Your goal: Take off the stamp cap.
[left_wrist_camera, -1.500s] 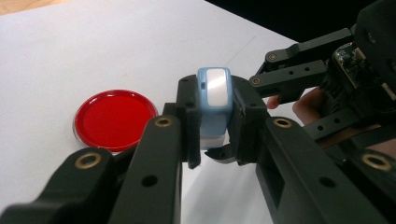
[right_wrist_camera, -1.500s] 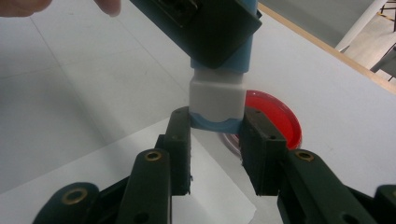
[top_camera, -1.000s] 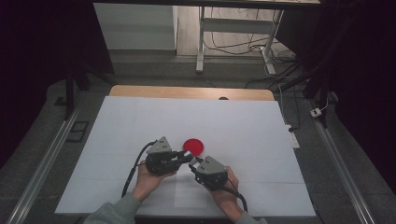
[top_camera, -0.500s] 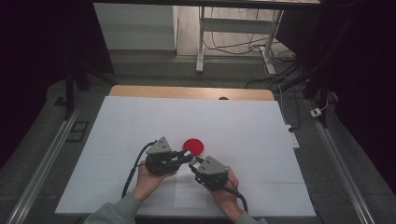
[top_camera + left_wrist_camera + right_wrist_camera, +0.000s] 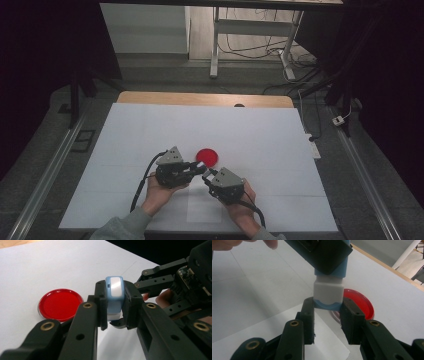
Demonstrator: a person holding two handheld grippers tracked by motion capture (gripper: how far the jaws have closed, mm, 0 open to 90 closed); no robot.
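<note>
I am holding one small blue-and-white block [image 5: 114, 298] between both tools, just above the white surface [image 5: 280, 140] and just beside the red disc [image 5: 207, 157]. The fingers of my left gripper [image 5: 113, 312] are clamped on the blue body, with its pale window facing up in the left gripper view. The fingers of my right gripper [image 5: 327, 315] are closed on the blue tip at the other end, below the white middle section. In the high view the two tools are meeting nose to nose near the front of the surface, my left gripper [image 5: 197, 169] coming from the left and my right gripper [image 5: 209, 176] from the right.

This looks to me like pulling the end piece off, or pushing it on; I cannot tell which. To do it well, I am thinking the pull should run straight along the block's long axis, with no twist. The right grip is sitting on a narrow curved lip, so it could slip; a deeper bite there would be safer. My left hold looks firm and square, so that hand should be the anchor. Keeping the work low over the surface means a dropped part will not roll far.

Counting: one block, one red disc, two grippers, one white sheet over a wooden top [image 5: 150, 97].
</note>
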